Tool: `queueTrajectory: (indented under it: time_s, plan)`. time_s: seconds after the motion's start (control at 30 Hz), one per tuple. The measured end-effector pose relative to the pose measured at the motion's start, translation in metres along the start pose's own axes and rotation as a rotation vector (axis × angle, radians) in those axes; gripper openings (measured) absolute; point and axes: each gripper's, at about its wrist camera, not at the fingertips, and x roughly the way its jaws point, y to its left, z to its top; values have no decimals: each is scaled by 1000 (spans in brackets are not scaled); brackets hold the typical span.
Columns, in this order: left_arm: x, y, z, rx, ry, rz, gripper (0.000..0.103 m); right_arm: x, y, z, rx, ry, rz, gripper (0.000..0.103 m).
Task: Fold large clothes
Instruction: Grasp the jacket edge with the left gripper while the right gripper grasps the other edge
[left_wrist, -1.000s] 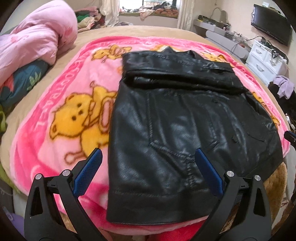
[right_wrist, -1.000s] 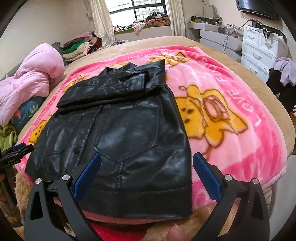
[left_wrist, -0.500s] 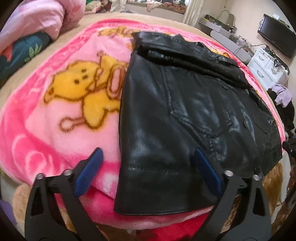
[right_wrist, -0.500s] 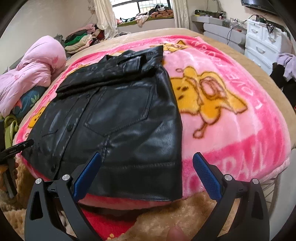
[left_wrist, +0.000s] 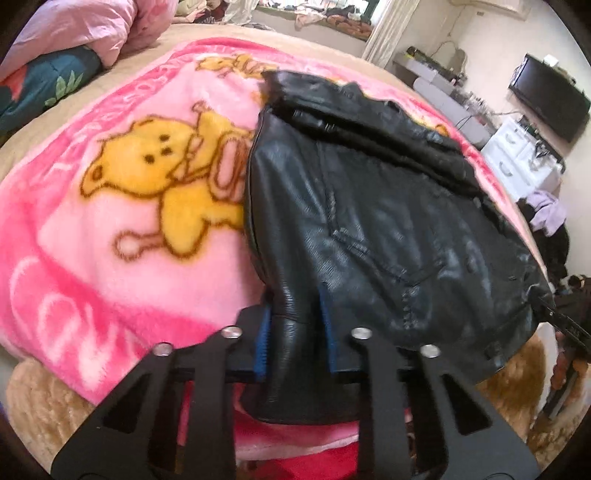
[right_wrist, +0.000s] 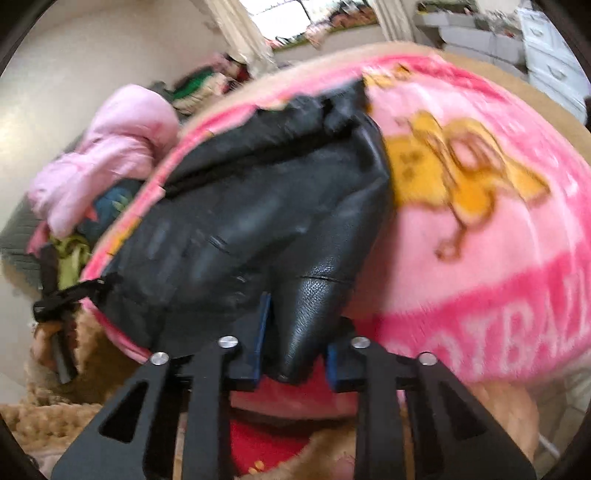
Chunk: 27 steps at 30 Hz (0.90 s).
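Note:
A black leather jacket (left_wrist: 369, 206) lies partly folded on a pink bear-print blanket (left_wrist: 110, 229) on the bed. My left gripper (left_wrist: 295, 332) is closing, its blue pads pinching the jacket's near left hem corner, which bunches up between them. In the right wrist view my right gripper (right_wrist: 295, 343) is closing too, with the jacket's (right_wrist: 266, 206) near right hem corner squeezed between its blue pads. The other gripper shows at the far edge of each view, at the hem's opposite corner.
A pink quilt (left_wrist: 74, 26) and a dark patterned pillow (left_wrist: 40, 85) lie at the bed's far left. White drawers (left_wrist: 517, 155) and a wall television (left_wrist: 550, 99) stand to the right. Tan plush bedding (right_wrist: 55, 413) hangs at the bed's near edge.
Both grippers went from wide open over the jacket's hem to closed on its two near corners, dropping lower and closer. The hem now bunches up at each grip.

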Motion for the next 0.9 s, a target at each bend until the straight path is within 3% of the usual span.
queueTrajectory:
  time_s: [0.2, 0.47, 0.9]
  plan:
    - [-16, 0, 20, -44, -40, -96, 9, -20, 15, 34, 3, -103, 65, 17]
    - [-19, -18, 62, -42, -103, -124, 9, -20, 18, 87, 19, -220, 74, 17]
    - [-8, -25, 159, -111, -180, -140, 10, 5, 1, 183, 108, -323, 76, 17]
